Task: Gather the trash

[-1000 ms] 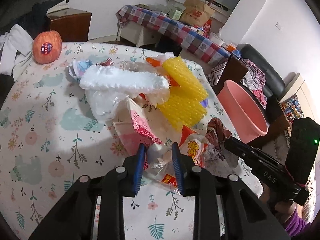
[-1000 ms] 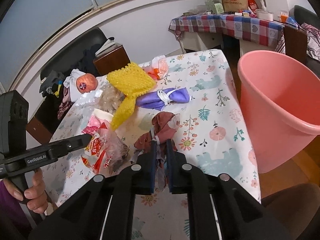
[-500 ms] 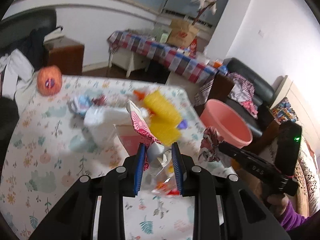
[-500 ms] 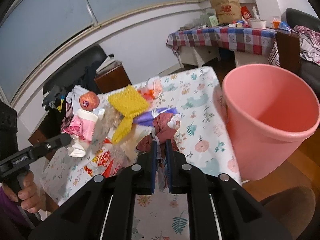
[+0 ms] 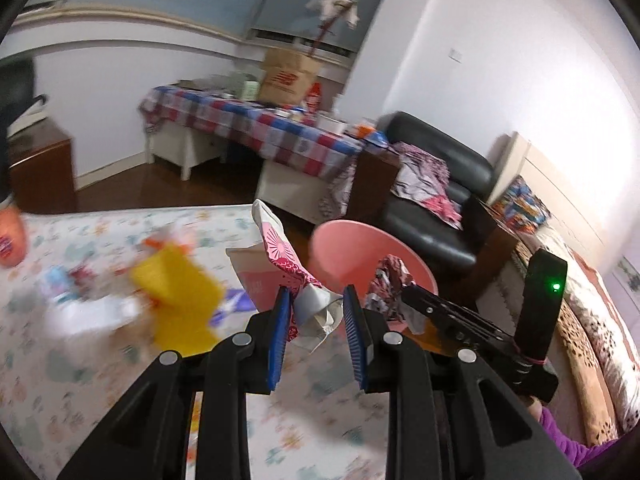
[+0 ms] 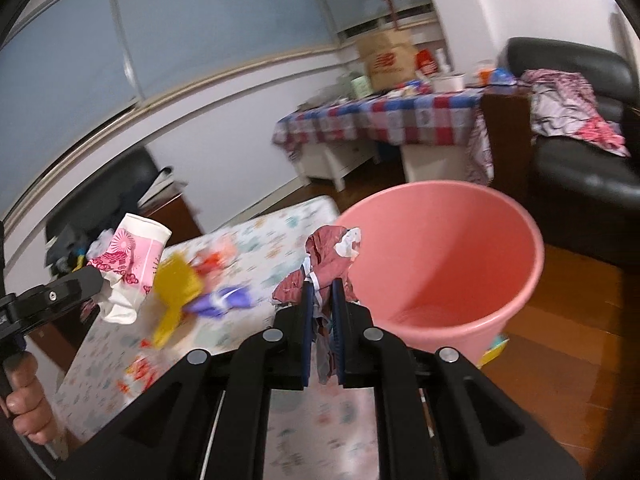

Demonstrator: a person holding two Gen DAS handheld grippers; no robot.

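Observation:
My left gripper [image 5: 316,300] is shut on a crumpled pink-and-white paper cup [image 5: 280,256] and holds it in the air above the table; the cup also shows in the right wrist view [image 6: 132,256]. My right gripper [image 6: 321,288] is shut on a crumpled maroon wrapper [image 6: 332,256], lifted beside the rim of the pink bin [image 6: 452,256]. In the left wrist view the wrapper [image 5: 390,284] hangs in front of the bin [image 5: 348,244]. A yellow bubble sheet [image 5: 176,296], a purple wrapper [image 6: 224,300] and other scraps lie blurred on the floral table [image 5: 80,380].
The pink bin stands on the wooden floor just past the table's right edge. An orange apple [image 5: 10,236] sits at the table's far left. A checked-cloth table [image 5: 256,128] and a black sofa [image 5: 436,184] stand behind.
Both grippers have risen off the table with their trash and moved right toward the pink bin. The table litter has dropped lower and blurred in both views.

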